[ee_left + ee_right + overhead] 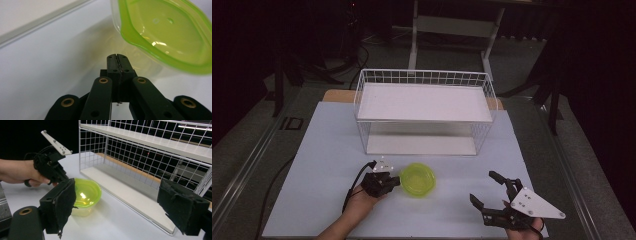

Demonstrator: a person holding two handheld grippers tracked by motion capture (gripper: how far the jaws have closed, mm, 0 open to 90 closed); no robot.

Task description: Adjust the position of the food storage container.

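**Left gripper at the green bowl's rim, right gripper spread and idle**

Setup: a white table (332, 150) carries a white wire rack (424, 112) with two shelves at its far half. A translucent green bowl (417, 180) sits on the table in front of the rack, well clear of its lower shelf, nearer the person's left side.

Left gripper (393, 181): held in the left hand (362, 200), jaws pointing at the bowl's left edge. In the left gripper view the jaws are pressed together, seam to seam, with no visible gap and nothing between them. The bowl (165, 35) fills the upper right of that view, its rim just beyond the jaw tips. Whether the tips touch the rim cannot be told: the high view is too small there, and in the right gripper view the near jaw pad covers the spot.

Right gripper (486, 189): near the table's front right corner, well apart from the bowl. Jaws spread wide, holding nothing. In its own view the two black pads (63, 202) stand at either side, the bowl (87, 192) seen partly behind the left pad and the rack (150, 157) between and behind them.

Hidden or cut off: the right hand is mostly under the grey three-cornered plate (534, 204) and cropped by the frame's bottom edge. The bowl's inside looks empty, though glare on the plastic blurs its floor. The room behind the table is too dark to read.
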